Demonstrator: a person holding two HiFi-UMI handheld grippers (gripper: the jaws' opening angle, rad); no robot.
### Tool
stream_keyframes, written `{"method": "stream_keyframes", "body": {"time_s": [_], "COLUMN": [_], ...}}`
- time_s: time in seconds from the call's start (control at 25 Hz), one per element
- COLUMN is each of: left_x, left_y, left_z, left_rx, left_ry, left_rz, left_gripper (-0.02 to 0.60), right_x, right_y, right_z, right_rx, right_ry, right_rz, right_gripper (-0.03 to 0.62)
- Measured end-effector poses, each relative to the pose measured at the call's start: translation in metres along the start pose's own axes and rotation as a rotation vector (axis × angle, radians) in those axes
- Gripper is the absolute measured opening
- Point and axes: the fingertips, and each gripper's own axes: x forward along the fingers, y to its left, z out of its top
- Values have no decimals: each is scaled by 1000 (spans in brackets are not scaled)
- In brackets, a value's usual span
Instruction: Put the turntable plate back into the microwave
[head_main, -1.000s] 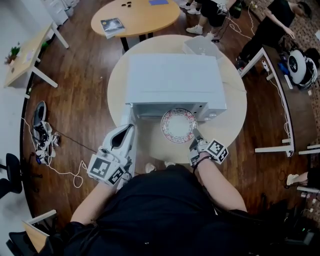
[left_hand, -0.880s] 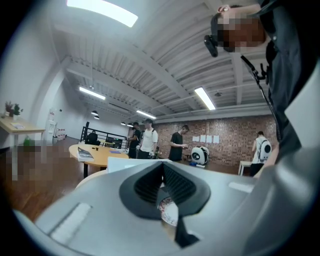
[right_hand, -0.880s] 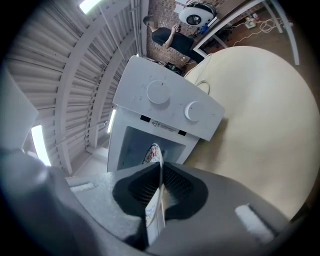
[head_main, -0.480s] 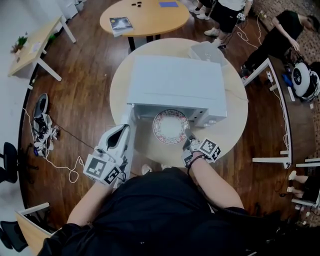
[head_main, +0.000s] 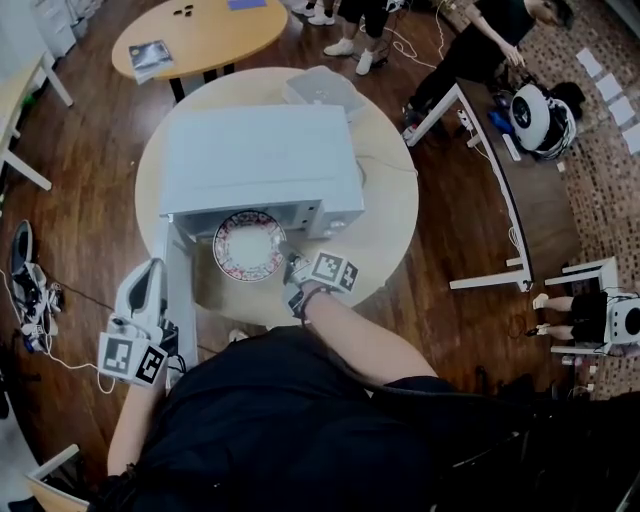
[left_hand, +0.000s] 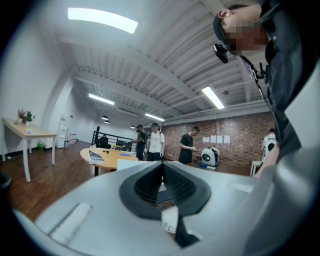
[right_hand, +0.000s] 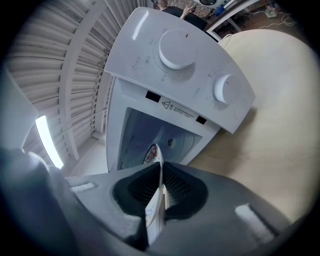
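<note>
1. The turntable plate (head_main: 249, 245) was pinched at its rim by the right gripper (head_main: 292, 264) and held just before the open microwave (head_main: 260, 160).
2. The left gripper (head_main: 150, 272) was held pressed together, empty, beside the door (head_main: 182, 290).
3. Insertion was judged to be under way. Next, the plate would need to be levelled, slid into the cavity and centred.

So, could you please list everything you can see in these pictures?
round table: one, beige, centre
microwave: one, white, door open, on it
turntable plate: one, white with red pattern, at the microwave's opening
tub: one, clear, behind the microwave
second table: one, wooden, farther off, magazine on it
shoes: a few, dark, floor at left
bystanders: several, dark clothes, far side
right tongs: one, grey, shut on the turntable plate
left tongs: one, grey, shut, beside the open door
</note>
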Motion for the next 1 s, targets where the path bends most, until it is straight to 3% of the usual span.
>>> {"method": "stream_keyframes", "body": {"time_s": [0.52, 1.0], "left_x": [7, 29], "left_y": [-6, -19], "left_z": [2, -11], "left_rx": [14, 31], "left_ry": [14, 28], "left_rz": [35, 19], "left_gripper": [5, 5], "right_x": [4, 10], "right_y": [-5, -17], "right_z": [7, 27], "right_rx": [23, 18], "right_ry": [11, 0], "right_rz": [16, 13], "right_gripper": [20, 20]}}
